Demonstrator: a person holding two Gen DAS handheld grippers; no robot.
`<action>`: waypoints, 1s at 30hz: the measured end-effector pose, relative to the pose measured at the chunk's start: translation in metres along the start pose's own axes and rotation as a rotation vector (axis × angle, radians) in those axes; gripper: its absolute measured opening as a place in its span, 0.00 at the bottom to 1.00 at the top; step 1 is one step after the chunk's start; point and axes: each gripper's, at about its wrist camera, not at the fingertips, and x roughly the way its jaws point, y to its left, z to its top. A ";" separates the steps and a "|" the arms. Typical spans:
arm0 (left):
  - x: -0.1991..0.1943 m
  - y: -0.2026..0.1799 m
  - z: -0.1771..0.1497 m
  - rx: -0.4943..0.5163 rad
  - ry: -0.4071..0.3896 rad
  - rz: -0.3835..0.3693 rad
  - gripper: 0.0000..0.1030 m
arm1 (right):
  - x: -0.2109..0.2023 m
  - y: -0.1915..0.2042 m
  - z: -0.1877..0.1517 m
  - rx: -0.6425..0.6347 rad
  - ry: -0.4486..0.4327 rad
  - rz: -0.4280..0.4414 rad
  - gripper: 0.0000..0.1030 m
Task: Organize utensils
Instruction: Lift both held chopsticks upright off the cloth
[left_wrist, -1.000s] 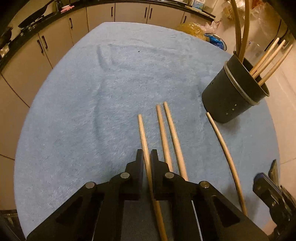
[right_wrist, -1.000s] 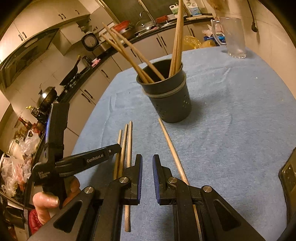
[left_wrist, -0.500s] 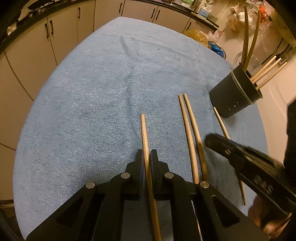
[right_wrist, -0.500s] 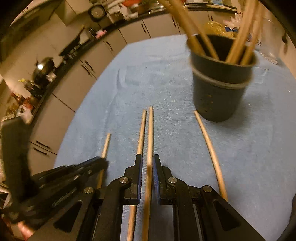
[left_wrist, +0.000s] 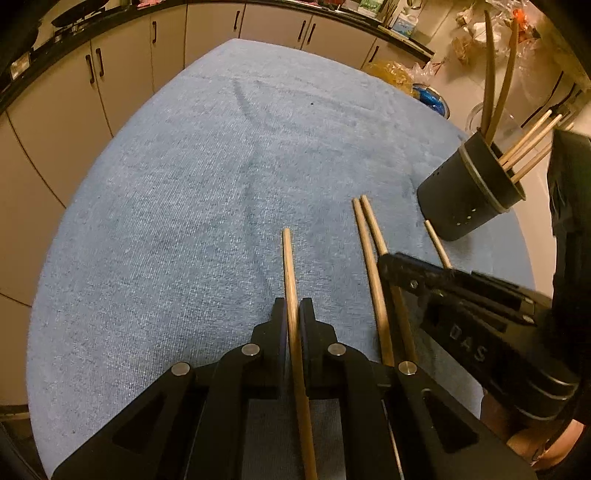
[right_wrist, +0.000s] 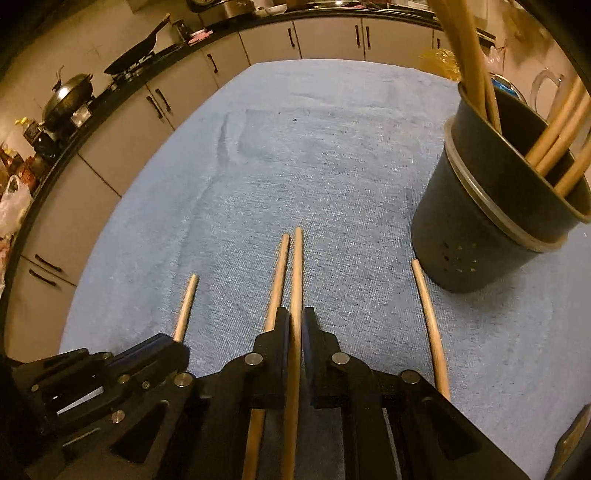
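Note:
Wooden chopsticks lie on a blue towel. My left gripper is shut on the leftmost chopstick, which runs between its pads. In the right wrist view my right gripper has its jaws closing on the right one of a pair, pads against it. Its twin lies just left, outside the jaws. Another chopstick lies loose beside the dark holder, which has several sticks standing in it. The left gripper shows at lower left, gripping its chopstick.
Kitchen cabinets and a counter with pans run behind the towel-covered table. A clear jug stands past the holder. The towel's edge curves round at left. The right gripper crosses the pair at lower right.
My right gripper swung left from the loose chopstick to the pair, came down and closed on one. My left gripper slid its held chopstick leftward, away from the pair.

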 end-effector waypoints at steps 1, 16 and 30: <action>-0.003 -0.001 0.000 0.002 -0.011 -0.004 0.06 | -0.004 -0.003 -0.002 0.014 -0.008 0.021 0.07; -0.107 -0.038 -0.012 0.063 -0.281 -0.049 0.06 | -0.159 -0.019 -0.069 0.038 -0.477 0.156 0.07; -0.132 -0.052 -0.018 0.079 -0.335 -0.050 0.06 | -0.193 -0.040 -0.088 0.092 -0.571 0.165 0.07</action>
